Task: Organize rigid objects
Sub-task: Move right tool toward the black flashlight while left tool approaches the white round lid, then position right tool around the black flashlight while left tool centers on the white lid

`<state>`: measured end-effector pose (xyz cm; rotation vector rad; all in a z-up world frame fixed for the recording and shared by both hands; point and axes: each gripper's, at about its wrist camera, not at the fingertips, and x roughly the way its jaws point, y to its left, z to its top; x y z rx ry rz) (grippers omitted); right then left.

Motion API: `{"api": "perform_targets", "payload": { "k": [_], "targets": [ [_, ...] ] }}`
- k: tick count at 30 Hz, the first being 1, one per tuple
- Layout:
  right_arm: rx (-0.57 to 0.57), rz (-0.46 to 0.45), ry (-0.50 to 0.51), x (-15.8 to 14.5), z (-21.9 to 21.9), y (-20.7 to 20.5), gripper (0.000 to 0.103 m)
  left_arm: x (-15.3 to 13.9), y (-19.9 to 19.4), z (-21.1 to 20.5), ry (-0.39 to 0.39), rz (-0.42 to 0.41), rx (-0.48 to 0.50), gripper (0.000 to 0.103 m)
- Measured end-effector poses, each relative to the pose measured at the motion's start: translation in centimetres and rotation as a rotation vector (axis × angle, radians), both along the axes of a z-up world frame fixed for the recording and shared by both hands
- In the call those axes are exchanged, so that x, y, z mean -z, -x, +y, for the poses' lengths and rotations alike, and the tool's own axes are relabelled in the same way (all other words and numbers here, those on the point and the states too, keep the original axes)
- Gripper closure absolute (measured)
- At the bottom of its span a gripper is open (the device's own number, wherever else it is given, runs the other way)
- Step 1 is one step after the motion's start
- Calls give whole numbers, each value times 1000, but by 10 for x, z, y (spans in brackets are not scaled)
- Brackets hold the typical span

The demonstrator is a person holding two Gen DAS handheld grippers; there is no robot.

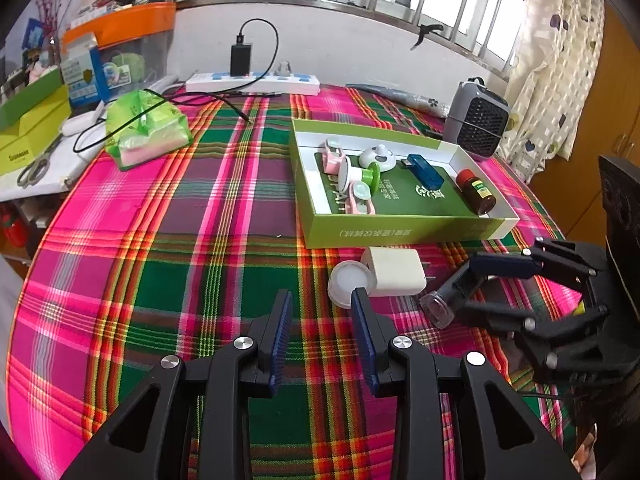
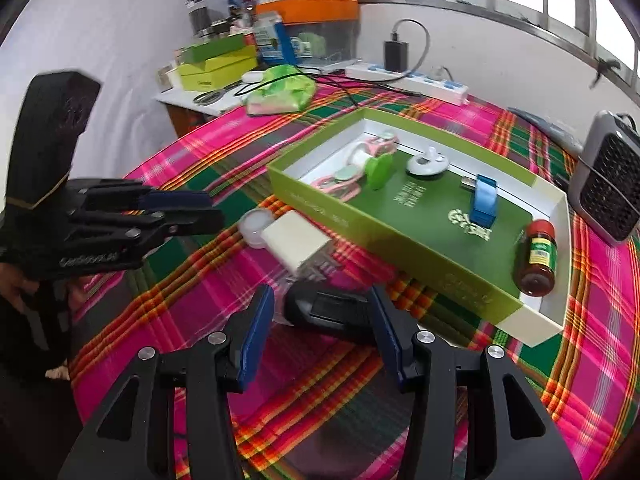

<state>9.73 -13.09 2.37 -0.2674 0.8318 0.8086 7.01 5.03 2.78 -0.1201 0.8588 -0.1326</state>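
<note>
An open green box point(image 1: 400, 232) lies on the plaid tablecloth and holds a brown bottle point(image 1: 476, 192), a blue USB stick point(image 1: 426, 170), a white round piece point(image 1: 378, 156), a green-and-white spool point(image 1: 360, 176) and pink clips. In front of it sit a white charger cube point(image 1: 394, 272) and a round white lid point(image 1: 348, 282). My left gripper point(image 1: 322, 300) is open and empty, its right fingertip just short of the lid. My right gripper point(image 2: 322, 296) is shut on a black device with a clear cap point(image 2: 332, 312), low over the cloth beside the charger point(image 2: 296, 244).
A grey mini heater point(image 1: 478, 120) stands right of the box. A power strip point(image 1: 256, 80) with a black adapter and trailing cable lies at the back. A green plastic bag point(image 1: 148, 128), scissors point(image 1: 36, 166) and stacked boxes crowd the left side.
</note>
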Motion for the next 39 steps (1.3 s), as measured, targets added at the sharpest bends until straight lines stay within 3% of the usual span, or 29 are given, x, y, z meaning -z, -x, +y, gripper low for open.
{"api": "perform_targets", "payload": {
  "k": [6,10,17,21,25,28,33,39],
  "targets": [
    [-98,-60,72,3,11,21,50,-2,1,0,3,-1,5,74],
    [-50,-102,104,0,14,22,50,-2,2,0,7,2,4,74],
    [-20,-72,38,-4,7,9,50,-1,2,3,14,6,-3,74],
    [-5,11,-22,1,-1,-7,50,0,2,3,21,7,2,74],
    [-51,25,-40,1,-2,-6,50,-1,2,3,20,7,4,74],
    [-83,48,-18,-1,-4,-2,50,-1,2,4,23,4,-2,74],
    [-99,-9,44,-5,-2,2,50,0,2,5,29,8,-2,74],
    [-129,40,45,2,4,-7,50,-2,4,4,29,5,7,74]
  ]
}}
